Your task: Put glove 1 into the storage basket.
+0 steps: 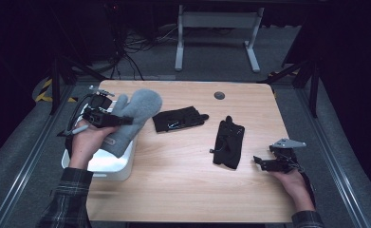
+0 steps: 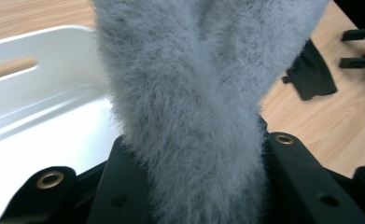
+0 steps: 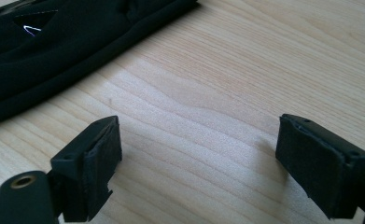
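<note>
A fluffy grey mitten (image 1: 133, 118) hangs over the white bin (image 1: 121, 168) at the table's left, with my left gripper (image 1: 119, 119) shut on it. In the left gripper view the grey mitten (image 2: 194, 102) fills the space between the two black jaws, above the white bin (image 2: 40, 102). Two black gloves lie on the wooden table: one (image 1: 178, 118) in the middle, another (image 1: 229, 141) to its right. My right gripper (image 1: 259, 162) rests at the right near the table's front, open, with bare wood between its pads (image 3: 101, 158). The black glove (image 3: 54, 51) lies just beyond it.
A round grey grommet (image 1: 219, 95) sits near the table's far edge. A white desk frame (image 1: 216, 33) and cables stand on the floor beyond the table. The far glove and my right gripper (image 2: 362, 49) show at the right in the left gripper view.
</note>
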The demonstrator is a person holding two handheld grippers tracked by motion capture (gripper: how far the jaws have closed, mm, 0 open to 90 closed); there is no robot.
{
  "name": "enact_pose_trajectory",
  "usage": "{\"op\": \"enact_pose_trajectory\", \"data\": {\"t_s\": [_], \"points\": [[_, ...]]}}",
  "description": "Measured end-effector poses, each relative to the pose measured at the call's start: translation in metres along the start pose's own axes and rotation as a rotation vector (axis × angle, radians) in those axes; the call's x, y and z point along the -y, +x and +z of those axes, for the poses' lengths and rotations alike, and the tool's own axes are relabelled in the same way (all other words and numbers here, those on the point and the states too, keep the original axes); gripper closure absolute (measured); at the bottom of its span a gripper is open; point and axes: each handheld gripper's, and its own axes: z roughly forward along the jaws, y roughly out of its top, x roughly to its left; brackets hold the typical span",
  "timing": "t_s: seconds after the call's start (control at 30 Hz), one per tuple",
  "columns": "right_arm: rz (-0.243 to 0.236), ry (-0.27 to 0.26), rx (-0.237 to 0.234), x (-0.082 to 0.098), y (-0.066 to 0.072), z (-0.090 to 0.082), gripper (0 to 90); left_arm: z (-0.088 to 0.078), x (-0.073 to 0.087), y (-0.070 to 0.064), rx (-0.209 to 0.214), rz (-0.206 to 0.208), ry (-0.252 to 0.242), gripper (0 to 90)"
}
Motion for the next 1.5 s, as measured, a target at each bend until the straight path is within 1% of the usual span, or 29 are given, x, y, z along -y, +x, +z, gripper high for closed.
{"op": "enact_pose_trajectory", "data": {"t_s": [0.03, 0.1, 0.23, 0.4, 0.43, 0.53, 0.57, 0.63, 0.73, 0.77, 0.83, 0.97, 1.03, 1.1, 1.17, 1.2, 1.27, 1.33, 1.37, 1.4, 1.43, 1.5], "points": [[0.0, 0.0, 0.0, 0.0, 0.0, 0.0, 14.7, 0.0, 0.0, 0.0, 0.0, 0.0, 0.0, 66.2], [0.0, 0.0, 0.0, 0.0, 0.0, 0.0, 14.7, -0.003, 0.005, 0.01, -0.017, -0.028, -0.003, 66.2], [0.0, 0.0, 0.0, 0.0, 0.0, 0.0, 14.6, -0.005, 0.012, 0.025, -0.041, -0.07, -0.004, 66.2], [0.0, 0.0, 0.0, 0.0, 0.0, 0.0, 14.7, -0.006, 0.022, 0.041, -0.069, -0.122, -0.004, 66.3], [0.0, 0.0, 0.0, 0.0, 0.0, 0.0, 14.7, -0.006, 0.022, 0.041, -0.069, -0.122, -0.004, 66.3], [0.0, 0.0, 0.0, 0.0, 0.0, 0.0, 14.7, -0.003, 0.03, 0.053, -0.085, -0.16, 0.016, 66.3], [0.0, 0.0, 0.0, 0.0, 0.0, 0.0, 14.7, -0.003, 0.03, 0.053, -0.085, -0.16, 0.016, 66.3], [0.0, 0.0, 0.001, 0.0, 0.0, 0.0, 14.7, 0.001, 0.034, 0.061, -0.086, -0.18, 0.032, 66.3], [0.001, 0.0, 0.001, 0.0, 0.0, 0.0, 14.7, 0.007, 0.039, 0.068, -0.08, -0.2, 0.053, 66.2], [0.001, 0.0, 0.0, 0.0, 0.0, 0.0, 14.7, 0.01, 0.04, 0.07, -0.08, -0.212, 0.063, 66.2], [0.001, 0.0, 0.001, 0.0, 0.0, 0.0, 14.7, 0.015, 0.043, 0.074, -0.079, -0.222, 0.08, 66.1], [0.001, 0.0, 0.001, 0.0, 0.0, 0.0, 14.7, 0.029, 0.049, 0.083, -0.075, -0.271, 0.115, 65.8], [0.001, 0.0, 0.001, 0.0, 0.0, 0.0, 14.7, 0.035, 0.051, 0.087, -0.075, -0.282, 0.137, 65.2], [0.001, 0.0, 0.001, 0.0, 0.0, 0.0, 14.7, 0.04, 0.053, 0.09, -0.071, -0.304, 0.142, 64.4], [0.001, 0.0, 0.001, 0.0, 0.0, 0.0, 14.7, 0.046, 0.055, 0.094, -0.073, -0.314, 0.163, 62.3], [0.001, 0.0, 0.001, 0.0, 0.0, 0.0, 14.7, 0.049, 0.056, 0.096, -0.087, -0.309, 0.175, 61.0], [0.001, 0.0, 0.001, 0.0, 0.0, 0.0, 14.7, 0.055, 0.058, 0.098, -0.094, -0.321, 0.192, 56.3], [0.001, 0.0, 0.001, 0.0, 0.0, 0.0, 14.6, 0.057, 0.061, 0.101, -0.093, -0.328, 0.186, 49.2], [0.001, 0.0, 0.002, 0.0, 0.0, 0.0, 14.6, 0.057, 0.061, 0.101, -0.098, -0.326, 0.184, 46.3], [0.001, 0.0, 0.001, 0.0, 0.0, 0.0, 14.7, 0.057, 0.061, 0.101, -0.11, -0.32, 0.185, 36.9], [0.001, 0.0, 0.001, 0.0, 0.0, 0.0, 14.7, 0.057, 0.061, 0.101, -0.13, -0.303, 0.181, 36.9], [0.001, 0.0, 0.001, 0.0, 0.0, 0.0, 14.6, 0.053, 0.059, 0.098, -0.165, -0.275, 0.173, 26.9]]}}
